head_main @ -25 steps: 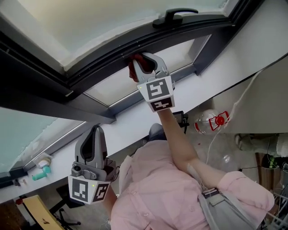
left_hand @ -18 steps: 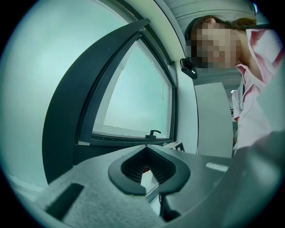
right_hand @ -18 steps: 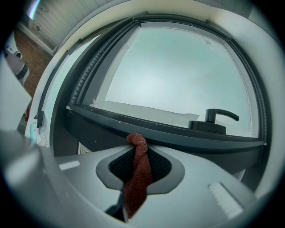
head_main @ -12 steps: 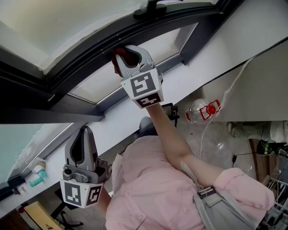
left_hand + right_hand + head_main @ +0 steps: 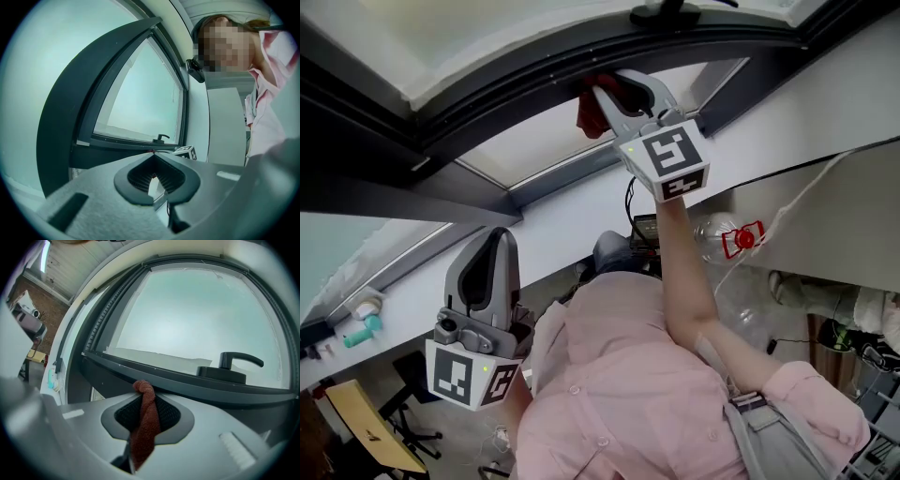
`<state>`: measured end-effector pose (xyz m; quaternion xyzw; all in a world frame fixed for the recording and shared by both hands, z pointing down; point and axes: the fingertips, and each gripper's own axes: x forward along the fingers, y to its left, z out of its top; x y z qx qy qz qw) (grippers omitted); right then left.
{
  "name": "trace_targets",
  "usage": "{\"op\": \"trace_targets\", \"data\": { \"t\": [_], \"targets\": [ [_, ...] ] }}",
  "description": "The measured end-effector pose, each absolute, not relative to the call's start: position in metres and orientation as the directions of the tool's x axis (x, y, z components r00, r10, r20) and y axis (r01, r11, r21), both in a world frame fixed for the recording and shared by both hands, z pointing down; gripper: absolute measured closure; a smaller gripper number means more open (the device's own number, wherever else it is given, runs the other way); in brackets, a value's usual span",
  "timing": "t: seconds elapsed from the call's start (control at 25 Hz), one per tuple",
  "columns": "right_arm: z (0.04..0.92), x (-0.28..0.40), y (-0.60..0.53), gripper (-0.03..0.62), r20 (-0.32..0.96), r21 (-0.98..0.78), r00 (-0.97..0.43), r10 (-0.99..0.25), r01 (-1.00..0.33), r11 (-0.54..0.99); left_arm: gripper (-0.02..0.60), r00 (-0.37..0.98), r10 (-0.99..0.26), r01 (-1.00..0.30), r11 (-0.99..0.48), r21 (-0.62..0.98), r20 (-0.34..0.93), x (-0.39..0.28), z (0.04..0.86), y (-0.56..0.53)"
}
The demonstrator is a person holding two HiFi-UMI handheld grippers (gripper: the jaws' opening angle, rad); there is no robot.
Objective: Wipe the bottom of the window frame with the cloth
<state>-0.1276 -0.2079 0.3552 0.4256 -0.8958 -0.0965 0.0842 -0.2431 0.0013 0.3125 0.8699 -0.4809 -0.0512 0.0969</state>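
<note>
all three views toward window frame [image 5: 516, 89]

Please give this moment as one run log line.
right gripper: shut on cloth | cloth: tip at window frame bottom | left gripper: shut, empty

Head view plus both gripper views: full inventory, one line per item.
window frame: one, dark grey, across the top
window handle: one, black, on the frame
cloth: one, reddish-brown, in the right jaws, up against the frame's bottom rail
sill: one, white, under the window
bottle: one, clear with red label, below the sill, right
teal container: one, far left on the sill
shirt: pink, person's
left gripper: grey, shut, empty, held low
right gripper: grey, shut on cloth
</note>
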Motion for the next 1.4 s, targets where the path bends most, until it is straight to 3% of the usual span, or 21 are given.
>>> {"op": "trace_targets", "data": {
  "t": [1.4],
  "targets": [
    [0.356, -0.067, -0.232, 0.530, 0.108, 0.269, -0.575, -0.811, -0.768, 0.581, 0.581, 0.515, -0.857, -0.832, -0.503, 0.232, -0.011, -0.215, 0.313, -0.029]
  ]
}}
